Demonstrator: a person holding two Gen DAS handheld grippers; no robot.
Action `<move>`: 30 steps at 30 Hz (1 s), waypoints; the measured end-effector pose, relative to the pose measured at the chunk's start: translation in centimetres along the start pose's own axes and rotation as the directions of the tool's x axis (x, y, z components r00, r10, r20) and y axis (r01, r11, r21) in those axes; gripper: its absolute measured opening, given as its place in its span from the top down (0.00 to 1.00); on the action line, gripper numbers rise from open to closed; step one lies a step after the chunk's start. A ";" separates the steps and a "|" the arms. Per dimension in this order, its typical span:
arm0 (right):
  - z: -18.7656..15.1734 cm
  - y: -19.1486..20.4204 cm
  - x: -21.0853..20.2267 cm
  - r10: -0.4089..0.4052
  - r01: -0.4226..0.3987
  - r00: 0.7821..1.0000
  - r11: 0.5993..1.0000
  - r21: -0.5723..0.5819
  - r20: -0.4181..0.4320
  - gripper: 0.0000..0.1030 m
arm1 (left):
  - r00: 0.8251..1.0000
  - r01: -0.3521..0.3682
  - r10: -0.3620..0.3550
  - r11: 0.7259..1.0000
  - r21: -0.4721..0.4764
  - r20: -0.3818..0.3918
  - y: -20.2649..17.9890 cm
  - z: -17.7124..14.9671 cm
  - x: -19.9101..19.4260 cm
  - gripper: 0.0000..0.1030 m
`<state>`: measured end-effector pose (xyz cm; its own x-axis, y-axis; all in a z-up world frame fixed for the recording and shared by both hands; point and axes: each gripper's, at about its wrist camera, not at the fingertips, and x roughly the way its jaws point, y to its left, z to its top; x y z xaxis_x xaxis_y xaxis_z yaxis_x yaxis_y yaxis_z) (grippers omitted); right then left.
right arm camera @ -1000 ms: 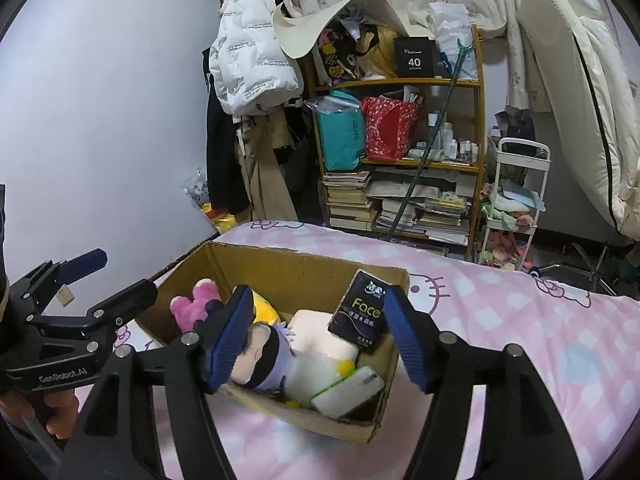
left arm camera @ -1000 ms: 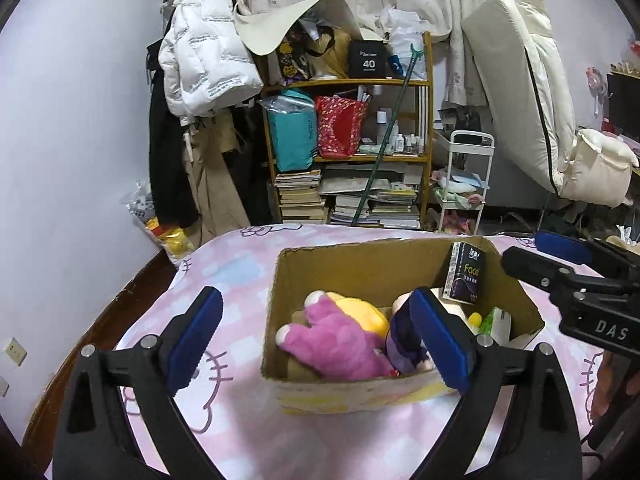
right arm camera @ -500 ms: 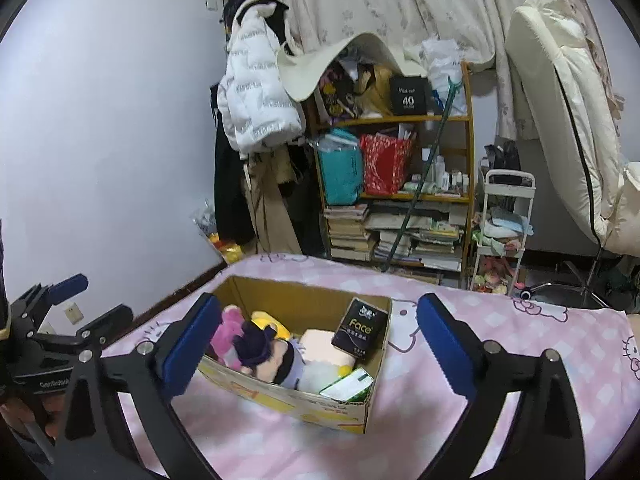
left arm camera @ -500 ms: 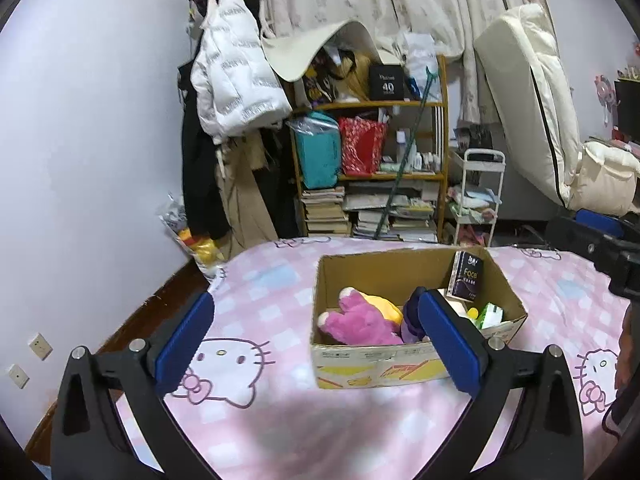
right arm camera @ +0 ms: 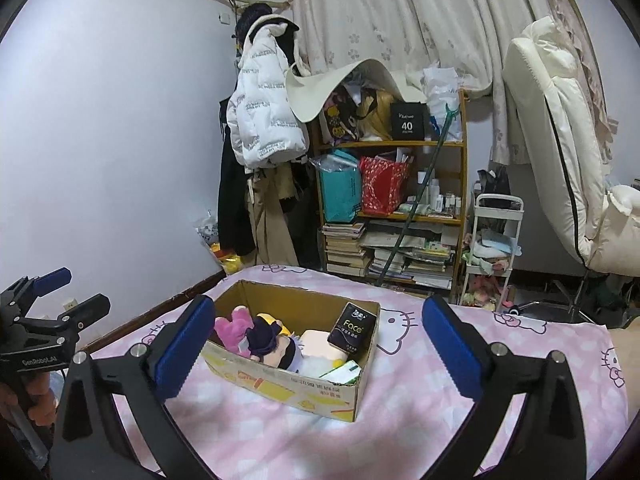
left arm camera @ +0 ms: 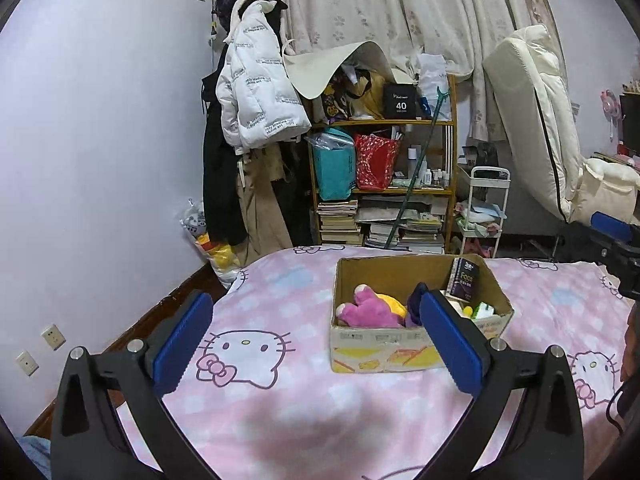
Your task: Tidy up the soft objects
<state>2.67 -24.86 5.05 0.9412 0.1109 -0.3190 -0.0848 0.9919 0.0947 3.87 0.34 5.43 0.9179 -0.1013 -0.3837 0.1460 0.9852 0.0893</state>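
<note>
An open cardboard box [left arm camera: 380, 350] [right arm camera: 296, 390] sits on a pink cat-print bedspread [left arm camera: 280, 400] [right arm camera: 400, 420]. Inside lie a purple plush toy [left arm camera: 366, 312] [right arm camera: 234, 326], a dark-haired doll [right arm camera: 276, 342], a cream cushion [right arm camera: 318, 342], a black tissue pack [left arm camera: 465, 278] [right arm camera: 354, 328] and a green-and-white pack [right arm camera: 342, 372]. My left gripper [left arm camera: 316, 336] hovers well back from the box, wide open and empty. My right gripper [right arm camera: 316, 338] is likewise wide open, empty, above the bed short of the box. In the left wrist view the right gripper [left arm camera: 614, 240] shows at the right edge.
Beyond the bed stand a cluttered wooden bookshelf [left arm camera: 384, 184] [right arm camera: 394, 208], hanging coats with a white puffer jacket [left arm camera: 256, 80] [right arm camera: 264, 96], a small white trolley [right arm camera: 494, 248] and a cream recliner [left arm camera: 544, 140] [right arm camera: 568, 152]. A hand holds the left gripper [right arm camera: 44, 344] at the left edge.
Both grippers have pulled back and risen from the box, which now looks smaller and farther. The right jaws widened from around the doll; the doll stays in the box.
</note>
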 end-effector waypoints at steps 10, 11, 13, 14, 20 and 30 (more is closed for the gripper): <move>-0.9 -0.4 -2.7 -0.004 0.003 0.999 1.000 0.012 0.039 0.00 | 0.995 -0.051 0.047 0.998 0.048 0.093 -0.7 -1.1 -3.6 0.01; -1.0 -0.5 -2.8 -0.005 0.004 0.999 1.000 0.013 0.047 0.00 | 0.994 -0.054 0.049 0.997 0.050 0.096 -0.7 -1.3 -3.6 0.01; -1.4 -0.6 -2.9 -0.006 0.006 0.999 1.000 0.013 0.053 0.00 | 0.994 -0.050 0.046 0.998 0.042 0.095 -0.5 -1.7 -3.5 0.01; -1.6 -0.6 -2.8 -0.007 0.006 0.999 1.000 0.010 0.051 0.00 | 0.995 -0.049 0.045 0.998 0.038 0.093 -0.5 -1.7 -3.6 0.01; -2.8 -1.0 -1.7 -0.013 0.013 1.000 1.000 0.009 0.025 0.00 | 0.996 -0.035 0.034 0.999 0.006 0.083 0.2 -2.3 -3.0 0.01; -4.0 -1.3 -0.5 -0.015 0.015 1.000 1.000 0.013 -0.020 0.00 | 0.999 -0.023 0.023 1.000 0.010 0.022 0.3 -3.6 -1.5 0.01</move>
<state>1.03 -25.97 1.32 0.9356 0.0973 -0.3393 -0.0661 0.9925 0.1025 1.18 1.33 2.74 0.9290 -0.0816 -0.3610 0.1282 0.9859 0.1071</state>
